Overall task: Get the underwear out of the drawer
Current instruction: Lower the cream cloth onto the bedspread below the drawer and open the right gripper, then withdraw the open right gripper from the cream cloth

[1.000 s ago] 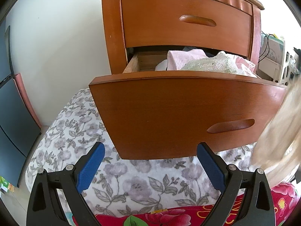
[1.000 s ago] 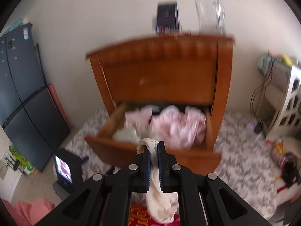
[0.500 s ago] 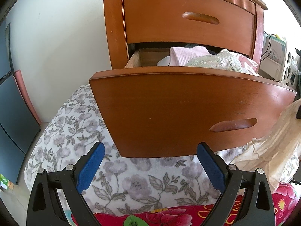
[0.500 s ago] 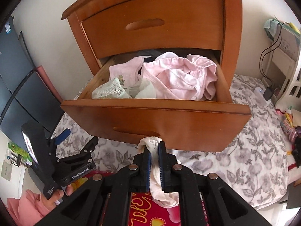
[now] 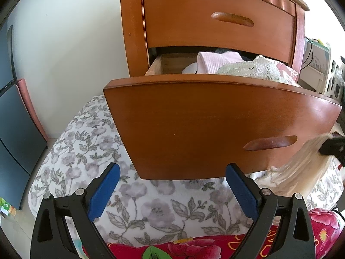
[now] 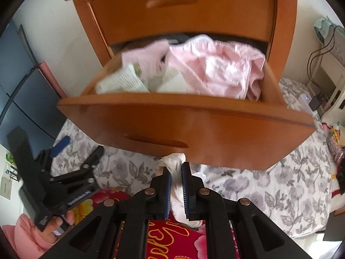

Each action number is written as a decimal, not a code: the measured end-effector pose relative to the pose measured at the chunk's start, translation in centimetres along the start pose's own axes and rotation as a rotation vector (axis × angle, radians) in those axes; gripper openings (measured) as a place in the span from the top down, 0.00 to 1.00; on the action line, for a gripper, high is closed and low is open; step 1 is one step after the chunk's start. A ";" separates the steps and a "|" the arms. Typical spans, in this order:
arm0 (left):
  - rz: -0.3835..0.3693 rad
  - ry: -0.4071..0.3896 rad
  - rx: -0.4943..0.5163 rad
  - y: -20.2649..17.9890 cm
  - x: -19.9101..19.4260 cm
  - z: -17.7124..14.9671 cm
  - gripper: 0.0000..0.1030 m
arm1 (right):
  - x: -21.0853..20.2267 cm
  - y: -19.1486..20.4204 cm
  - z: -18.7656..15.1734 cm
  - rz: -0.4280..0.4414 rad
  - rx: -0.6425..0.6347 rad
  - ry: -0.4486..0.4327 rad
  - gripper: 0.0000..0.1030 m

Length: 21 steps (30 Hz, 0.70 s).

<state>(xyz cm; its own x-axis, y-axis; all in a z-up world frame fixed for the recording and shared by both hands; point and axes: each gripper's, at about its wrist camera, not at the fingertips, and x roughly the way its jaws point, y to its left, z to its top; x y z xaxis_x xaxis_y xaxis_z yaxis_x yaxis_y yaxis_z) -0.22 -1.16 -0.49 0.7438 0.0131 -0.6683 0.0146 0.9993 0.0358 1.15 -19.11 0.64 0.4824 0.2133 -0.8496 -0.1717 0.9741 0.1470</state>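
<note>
The wooden nightstand's lower drawer [image 5: 215,120] [image 6: 194,125] is pulled out, with pink and white garments [image 6: 211,69] [image 5: 243,67] piled inside. My right gripper [image 6: 176,170] is shut on a cream underwear piece [image 6: 174,164] that hangs below the drawer front; it also shows blurred at the right edge of the left wrist view as cream underwear [image 5: 301,168]. My left gripper [image 5: 172,177] is open and empty, low in front of the drawer front, and appears in the right wrist view as the left gripper [image 6: 75,155], held by a hand [image 6: 54,224].
A grey floral sheet [image 5: 90,146] covers the surface under the drawer, with a red floral blanket [image 6: 172,241] nearest me. Dark panels [image 5: 13,116] stand at the left wall. A white shelf with cables [image 6: 327,64] stands at the right. The upper drawer [image 5: 217,19] is closed.
My right gripper moved down and closer to the drawer front with the underwear still in it. The left gripper crept slightly nearer the drawer, still open.
</note>
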 end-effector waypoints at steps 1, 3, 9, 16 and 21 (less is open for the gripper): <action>-0.001 0.001 -0.001 0.1 0.0 0.0 0.05 | 0.7 -0.2 -0.1 -0.003 0.009 0.018 0.90; -0.003 0.001 -0.003 0.1 0.0 0.0 0.05 | 1.8 -0.3 -0.2 0.004 0.016 0.046 0.90; -0.006 0.017 -0.007 0.3 0.4 0.0 0.05 | 3.0 -0.2 -0.6 0.003 0.000 0.080 0.76; -0.007 0.026 -0.010 0.3 0.6 0.0 0.05 | 2.7 -0.7 -0.6 -0.018 0.009 0.059 0.43; -0.009 0.027 -0.013 0.4 0.6 0.0 0.05 | 2.6 -1.1 -0.6 -0.026 0.019 0.056 0.27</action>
<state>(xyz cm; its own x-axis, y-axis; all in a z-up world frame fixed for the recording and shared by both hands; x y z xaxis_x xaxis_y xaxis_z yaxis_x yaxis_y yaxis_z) 0.24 -0.80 -0.89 0.7254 0.0051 -0.6883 0.0119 0.9997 0.0200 2.08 -19.69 -2.02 0.4379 0.1836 -0.8801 -0.1433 0.9807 0.1333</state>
